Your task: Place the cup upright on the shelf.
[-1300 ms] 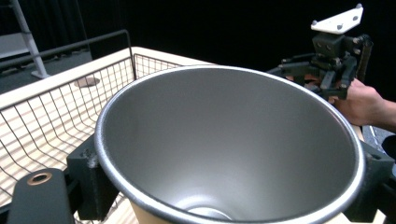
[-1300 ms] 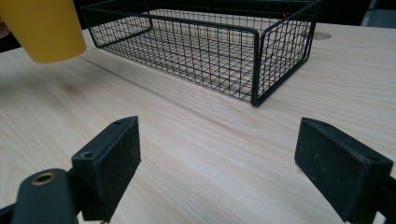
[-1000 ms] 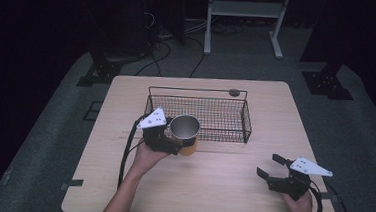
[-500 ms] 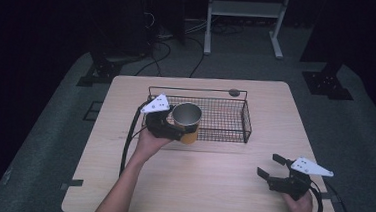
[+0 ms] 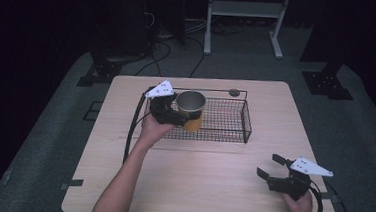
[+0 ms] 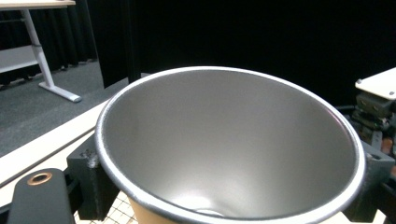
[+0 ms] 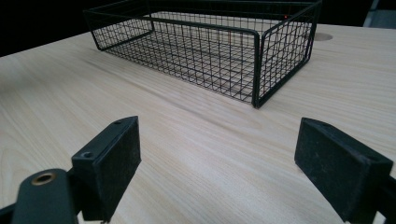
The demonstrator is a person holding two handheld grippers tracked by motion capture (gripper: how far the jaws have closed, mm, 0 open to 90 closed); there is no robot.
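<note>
The left gripper [image 5: 179, 111] is up in the air over the left end of the wire basket [image 5: 234, 132]. Its jaws are pinching a cup [image 5: 192, 109], one jaw on each side. The cup is orange on the outside and shiny grey metal on the inside. It stands upright with its open top facing up, and it hangs just above the left part of the basket. In the left gripper view the cup [image 6: 229, 149] is very close, and you can look right down into it. The black jaws press on its two sides, and a bit of the basket's wire floor shows under it.

The basket is black, long and low. It sits on the far half of the wooden table [image 5: 205, 187].

The right gripper [image 5: 274, 169] is at the near right corner of the table, well apart from the basket and the cup. A hand [image 5: 301, 209] holds it from behind, low by the table top. Its jaws are spread wide with nothing between them. In the right gripper view the gripper [image 7: 219, 154] points over bare wood toward the basket [image 7: 210, 44], which lies farther off.
</note>
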